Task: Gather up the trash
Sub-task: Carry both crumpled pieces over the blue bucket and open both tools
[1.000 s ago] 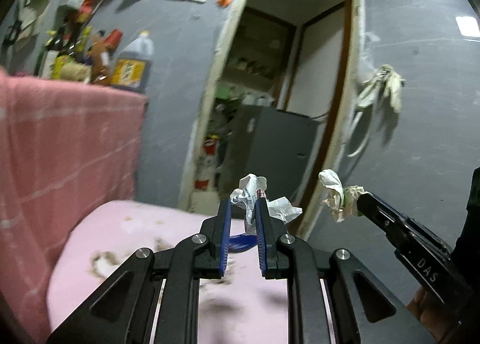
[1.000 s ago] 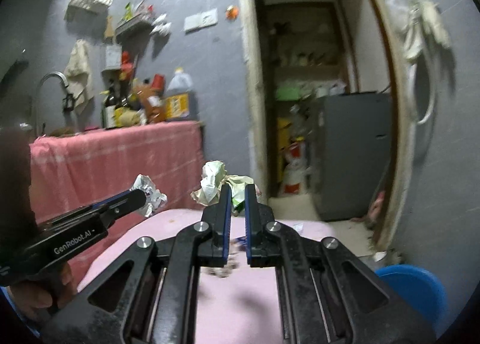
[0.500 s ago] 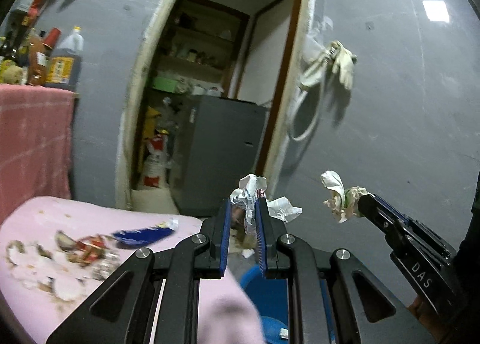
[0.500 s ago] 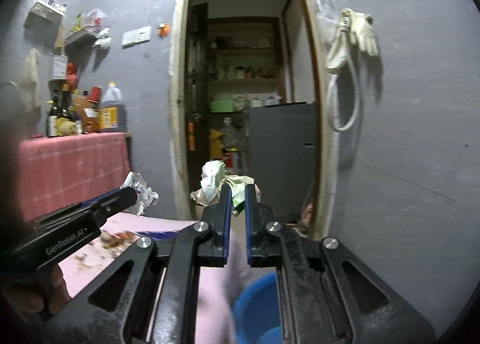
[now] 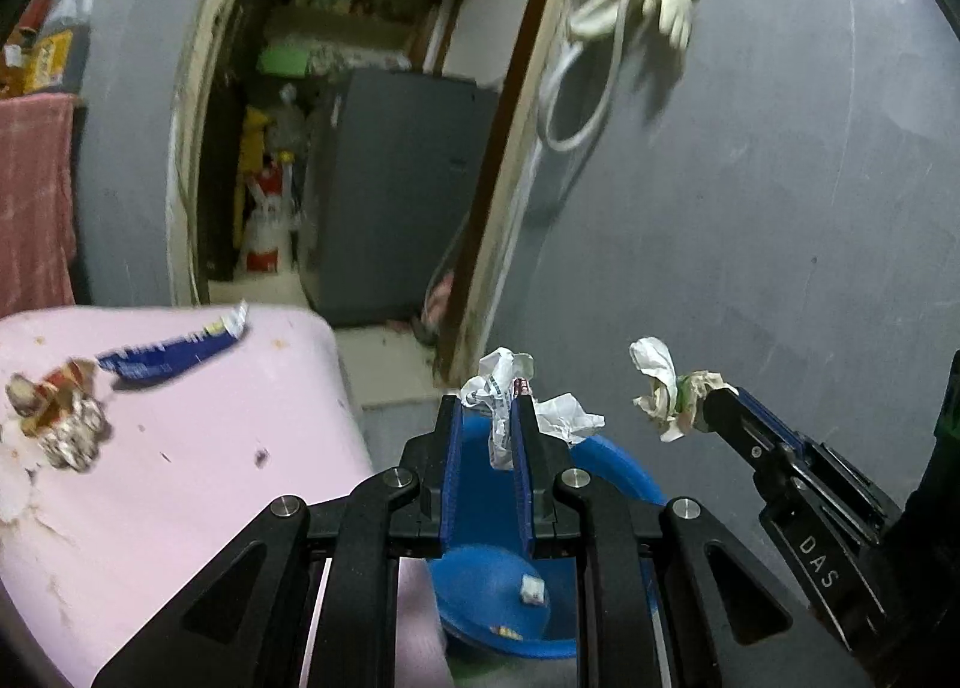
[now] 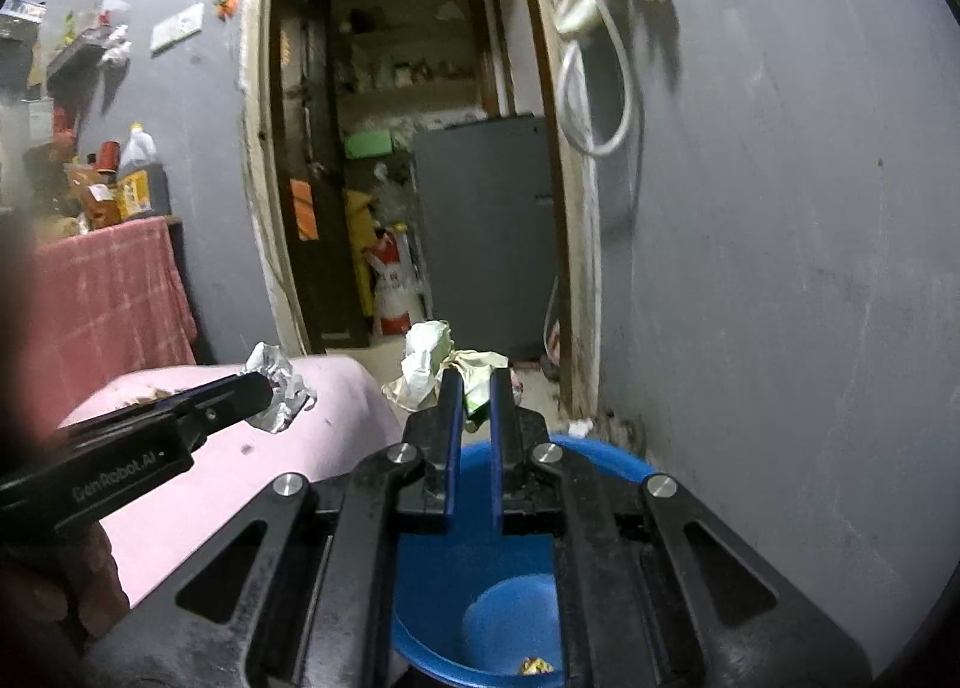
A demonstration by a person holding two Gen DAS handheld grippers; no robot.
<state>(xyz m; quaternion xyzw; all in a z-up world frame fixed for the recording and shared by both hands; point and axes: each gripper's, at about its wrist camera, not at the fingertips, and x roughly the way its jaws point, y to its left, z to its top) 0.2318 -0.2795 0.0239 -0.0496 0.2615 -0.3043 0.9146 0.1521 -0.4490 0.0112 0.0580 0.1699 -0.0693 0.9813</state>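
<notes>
Your left gripper [image 5: 487, 418] is clamped on a crumpled wrapper [image 5: 501, 388]; your right gripper [image 6: 477, 382] is clamped on a paper wad [image 6: 429, 358]. Both hang above the blue bin [image 6: 600, 451], just past the pink table [image 5: 210, 448] edge. This trash looks light, soft and springy, so pinch it mid-crumple; loose flaps may snag on the pads when you let go. Bin mouth is wide and open. Wall [image 6: 780, 268] is close on the right, table edge left, so drop straight down. More wrappers [image 5: 60, 412] sit on the table.
</notes>
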